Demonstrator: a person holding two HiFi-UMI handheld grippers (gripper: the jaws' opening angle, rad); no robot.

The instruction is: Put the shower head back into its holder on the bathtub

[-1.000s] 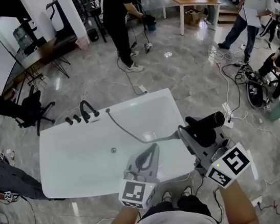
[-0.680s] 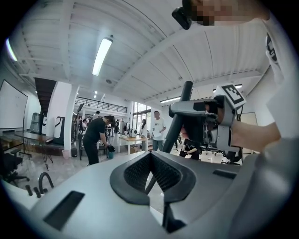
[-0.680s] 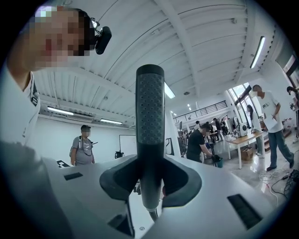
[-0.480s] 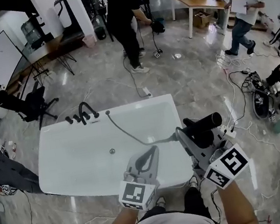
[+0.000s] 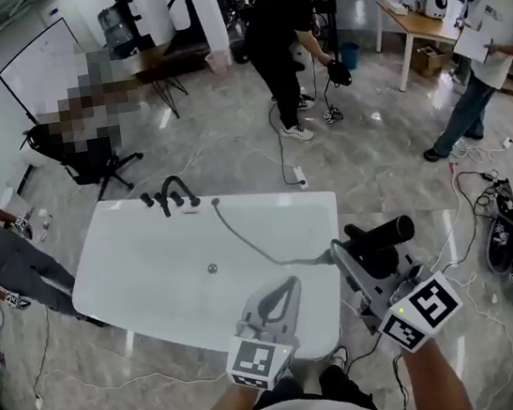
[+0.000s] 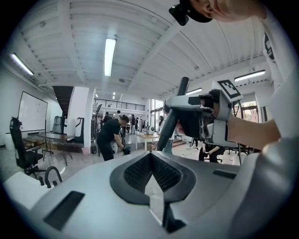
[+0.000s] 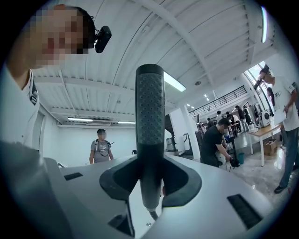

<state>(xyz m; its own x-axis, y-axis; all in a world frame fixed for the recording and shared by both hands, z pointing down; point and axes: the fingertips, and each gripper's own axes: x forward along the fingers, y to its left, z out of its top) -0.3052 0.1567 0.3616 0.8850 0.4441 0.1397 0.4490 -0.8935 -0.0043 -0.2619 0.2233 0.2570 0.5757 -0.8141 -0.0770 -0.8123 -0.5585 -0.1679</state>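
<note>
By the bathtub [image 5: 142, 263], the right hand-held gripper [image 5: 347, 255] pinches the shower head [image 5: 382, 232]; left hand-held gripper [image 5: 286, 292] closed; holder indiscernible.

Glossy plain white for the bathtub [image 5: 143, 272]; black for the tap [image 5: 174, 194] at its far edge; grey for the hose [image 5: 243, 241]. Black with a fine dotted pattern for the shower head [image 7: 149, 116]. Pale grey for left gripper [image 5: 287, 288] and right gripper [image 5: 351, 254], with dark ribbed lining on the jaws and black-and-white square markers [image 5: 421, 311].

On bathtub [image 5: 142, 263] far rim, faucet [image 5: 172, 194]; hose [image 5: 243, 244] crosses it to shower head [image 5: 381, 235] above near right corner.
</note>
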